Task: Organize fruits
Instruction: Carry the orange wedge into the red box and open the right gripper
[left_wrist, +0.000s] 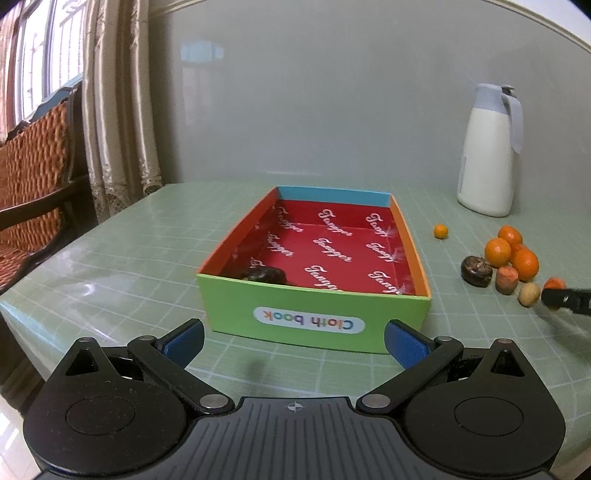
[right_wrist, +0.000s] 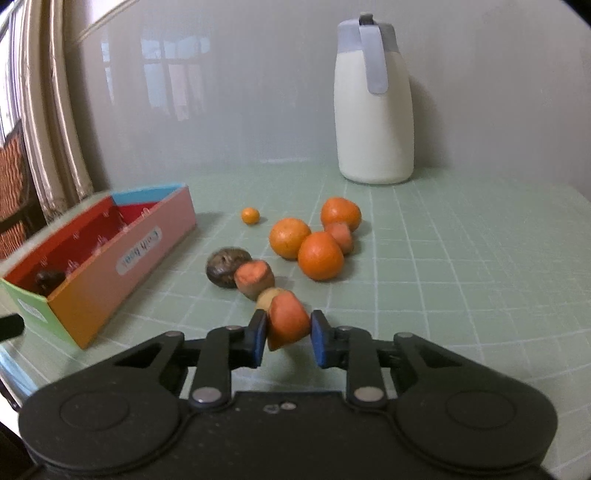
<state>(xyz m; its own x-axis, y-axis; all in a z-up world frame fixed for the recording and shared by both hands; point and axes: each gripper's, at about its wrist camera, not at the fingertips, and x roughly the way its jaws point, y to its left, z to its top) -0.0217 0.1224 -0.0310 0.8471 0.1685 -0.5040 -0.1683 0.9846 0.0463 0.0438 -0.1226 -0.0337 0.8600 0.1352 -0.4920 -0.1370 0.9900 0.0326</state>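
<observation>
Lifting straight up was judged the right way to carry out the step in hand, since the right gripper (right_wrist: 288, 334) was seen clenched on an orange-fleshed piece (right_wrist: 287, 325), its blue pads (right_wrist: 260, 338) pressed against both flanks. The piece was pinched low and looked tapered, so a slip was thought possible if the wrist were tilted; a level carry toward the box (right_wrist: 110, 273) was considered safer. A pale round item (right_wrist: 266, 297) lay touching or just behind the held piece, and care was advised so that it would not be dragged along. The box stood well to the left in the right wrist view, open-topped, with one dark fruit (left_wrist: 264, 275) already lying in its near left corner; a release over the bare red floor beside that fruit was judged sensible.

The left gripper (left_wrist: 293, 341) was held released, nothing between its fingers, just before the green end wall of the box.

Whether the held piece had left the tablecloth (right_wrist: 443, 258) could not be told. Its kind was hard to make out; the cut face was blurred. The dark fruit in the box was half hidden by the wall. A second orange-fleshed piece (right_wrist: 255, 278) partly covered a dark fruit (right_wrist: 223, 266), and a third was tucked among three oranges (right_wrist: 320, 254).
</observation>
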